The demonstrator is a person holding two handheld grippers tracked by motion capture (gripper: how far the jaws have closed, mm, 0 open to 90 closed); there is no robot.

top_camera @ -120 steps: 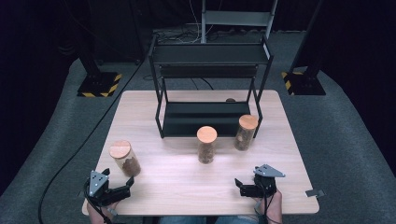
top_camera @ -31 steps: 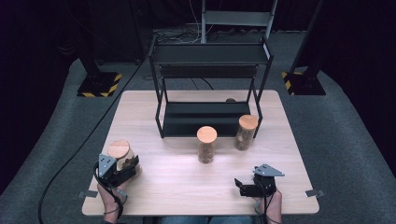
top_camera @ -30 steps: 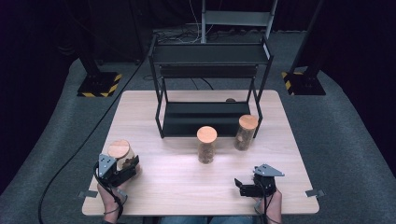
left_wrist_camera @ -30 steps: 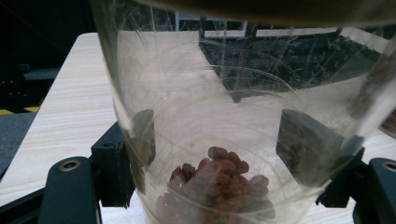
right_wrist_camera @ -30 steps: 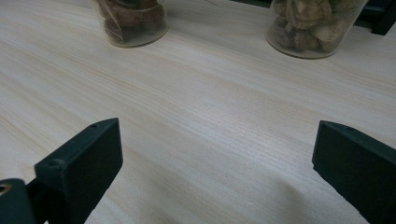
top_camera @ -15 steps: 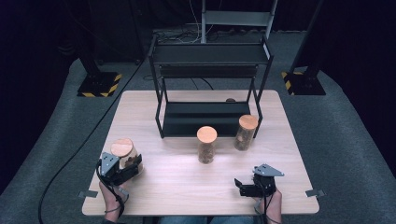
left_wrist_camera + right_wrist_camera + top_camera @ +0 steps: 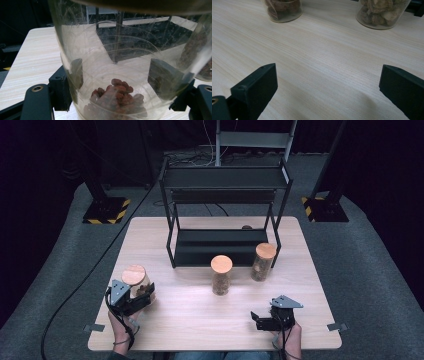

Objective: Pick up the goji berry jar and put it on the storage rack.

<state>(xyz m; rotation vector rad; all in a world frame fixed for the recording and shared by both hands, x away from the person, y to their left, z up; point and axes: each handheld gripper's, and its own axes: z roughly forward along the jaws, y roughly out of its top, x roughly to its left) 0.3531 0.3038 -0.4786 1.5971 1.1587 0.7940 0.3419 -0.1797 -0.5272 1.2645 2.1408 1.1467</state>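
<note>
Left gripper advanced; jar apparently between jaws.

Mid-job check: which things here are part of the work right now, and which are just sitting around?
In play:
left gripper, shut on the left jar
black shelf rack, probably its destination

Sitting by:
middle jar
right jar
right gripper, open over bare table

Black hand-held gripper (grey plate), trailing cable

High view overhead, gripper views close, low, sharing table
</note>
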